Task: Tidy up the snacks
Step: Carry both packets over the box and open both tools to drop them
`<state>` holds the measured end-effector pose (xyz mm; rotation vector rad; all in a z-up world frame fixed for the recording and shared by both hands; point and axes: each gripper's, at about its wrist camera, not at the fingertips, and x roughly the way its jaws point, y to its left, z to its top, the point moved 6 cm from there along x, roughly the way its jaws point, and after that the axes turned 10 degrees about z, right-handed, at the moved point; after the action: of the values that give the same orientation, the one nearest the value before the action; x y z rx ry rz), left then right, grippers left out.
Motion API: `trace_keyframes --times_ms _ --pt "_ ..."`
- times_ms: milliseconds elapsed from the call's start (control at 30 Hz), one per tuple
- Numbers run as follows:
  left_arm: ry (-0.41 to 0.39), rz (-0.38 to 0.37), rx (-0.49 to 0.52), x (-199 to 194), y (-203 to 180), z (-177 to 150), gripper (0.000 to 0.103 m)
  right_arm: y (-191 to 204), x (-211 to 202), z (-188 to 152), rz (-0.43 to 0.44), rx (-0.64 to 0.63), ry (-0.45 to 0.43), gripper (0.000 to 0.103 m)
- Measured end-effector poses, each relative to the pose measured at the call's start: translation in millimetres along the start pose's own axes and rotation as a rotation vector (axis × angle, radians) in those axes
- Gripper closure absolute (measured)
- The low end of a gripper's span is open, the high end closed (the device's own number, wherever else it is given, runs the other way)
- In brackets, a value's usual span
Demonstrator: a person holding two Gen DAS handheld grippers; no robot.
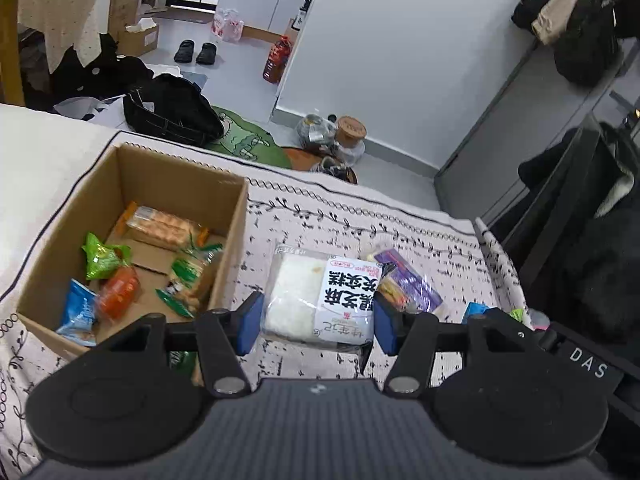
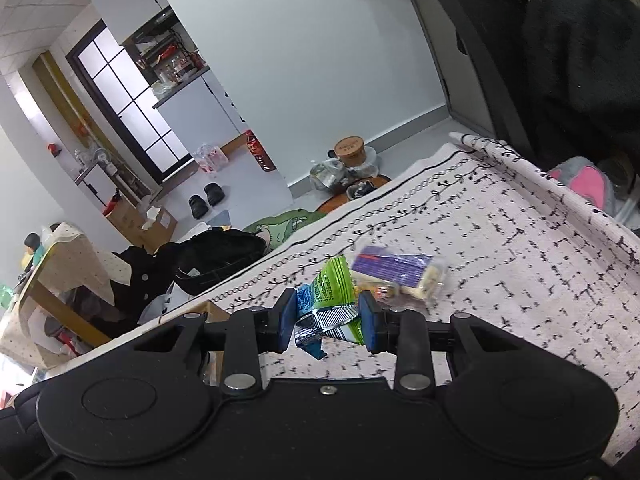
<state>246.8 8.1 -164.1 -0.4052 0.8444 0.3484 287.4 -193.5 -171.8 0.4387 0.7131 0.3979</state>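
Gripped in the left claw, one white rice-cake pack hangs beside the cardboard box, which holds five snacks. Right claw pinches two packets, one green, one blue; one purple pack lies toward the counter's far edge.

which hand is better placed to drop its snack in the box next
Left. The left gripper holds the white rice cake pack right beside the cardboard box. The right gripper sits farther along the cloth.
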Motion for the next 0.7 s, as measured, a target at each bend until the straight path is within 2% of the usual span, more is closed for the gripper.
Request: trace_keyframes --times_ms 700 --pt "-0.041 -0.002 -0.175 -18 81 36 0.047 72 43 -18 0.065 -0.056 0.024 0.070"
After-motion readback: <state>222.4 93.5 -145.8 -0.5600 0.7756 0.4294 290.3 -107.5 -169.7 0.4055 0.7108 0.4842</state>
